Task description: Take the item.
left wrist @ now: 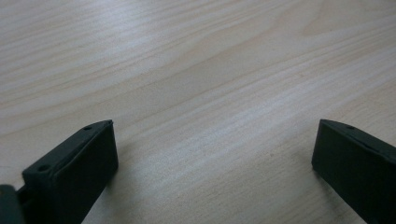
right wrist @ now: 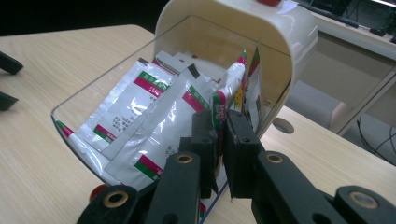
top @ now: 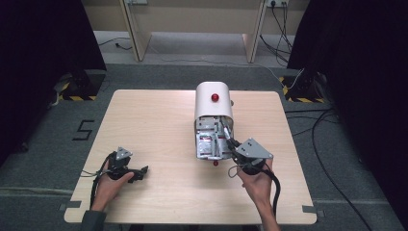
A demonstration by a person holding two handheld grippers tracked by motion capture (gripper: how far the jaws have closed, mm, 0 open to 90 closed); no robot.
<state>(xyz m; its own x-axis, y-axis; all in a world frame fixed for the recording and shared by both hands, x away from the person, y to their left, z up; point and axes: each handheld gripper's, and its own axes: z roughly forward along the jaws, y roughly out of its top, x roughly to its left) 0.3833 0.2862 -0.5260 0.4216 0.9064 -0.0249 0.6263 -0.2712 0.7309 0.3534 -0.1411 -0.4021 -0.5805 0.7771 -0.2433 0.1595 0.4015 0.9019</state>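
Wooden table [top: 159,115], cream bin [top: 213,98] of packets [right wrist: 154,121], right tongs [right wrist: 219,140] pinching one

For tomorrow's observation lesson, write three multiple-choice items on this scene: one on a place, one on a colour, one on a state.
1. Where does the left gripper rest?
A. on the bare table, left of the box
B. inside the box
C. on the floor

2. What colour is the knob on the cream box?
A. blue
B. red
C. green

3. How do the right gripper's jaws stand?
A. wide open
B. shut on nothing
C. shut on a sachet in the open box

Answers: 1 A, the high view shows it on bare wood; 2 B, a red dot tops the lid; 3 C, the right gripper view shows the pads pinching a sachet edge.
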